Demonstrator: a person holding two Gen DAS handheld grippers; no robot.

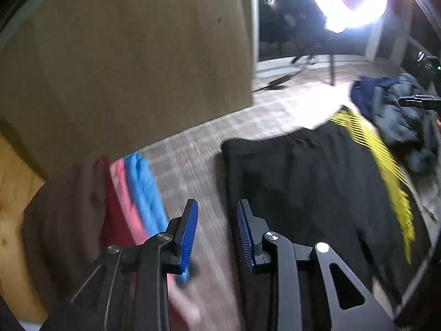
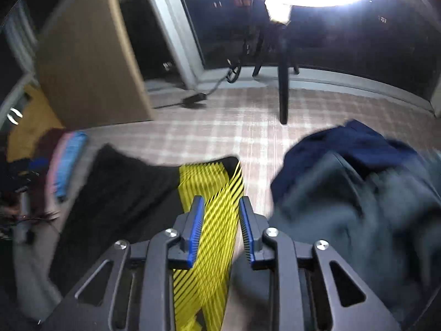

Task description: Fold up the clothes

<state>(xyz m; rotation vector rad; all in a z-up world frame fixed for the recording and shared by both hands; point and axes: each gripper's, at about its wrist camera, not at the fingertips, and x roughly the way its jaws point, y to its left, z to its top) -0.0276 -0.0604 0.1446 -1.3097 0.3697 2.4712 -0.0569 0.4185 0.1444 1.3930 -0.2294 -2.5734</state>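
A black garment with a yellow striped side band (image 1: 303, 193) lies spread on the checked floor covering. My left gripper (image 1: 217, 218) is open and empty, above the garment's left edge. In the right wrist view the same garment (image 2: 124, 193) lies to the left, with its yellow band (image 2: 212, 207) running between my right gripper's jaws. My right gripper (image 2: 222, 215) is open above the band and grips nothing. The right gripper also shows at the far right of the left wrist view (image 1: 419, 102). Both views are motion-blurred.
A stack of folded clothes, brown, red, pink and blue (image 1: 115, 198), lies left. A heap of navy and grey clothes (image 2: 358, 182) lies right. A tan cabinet (image 1: 124, 69) stands behind. A ring light on a stand (image 2: 284, 82) and a cable are near the window.
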